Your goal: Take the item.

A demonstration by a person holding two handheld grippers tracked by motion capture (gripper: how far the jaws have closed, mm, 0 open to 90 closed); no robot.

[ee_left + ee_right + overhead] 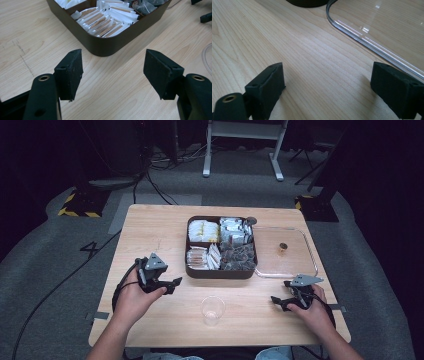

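A: Left tool (170, 284) up off the table (150, 227), jaws wide apart, nothing between them, aimed at the near corner of the brown box (105, 46).

B: Right tool (281, 302) low on the table, jaws spread too, empty, just beside the clear lid (372, 42).

A: Count it: one box, four compartments. Paper-wrapped sticks (105, 23) nearest the left tool, yellow packets, silver packets, dark packets.

B: One clear plastic cup (212, 310) between the hands, rounded lid with one small knob. No writing legible. Pale wood grain, matte black pads.
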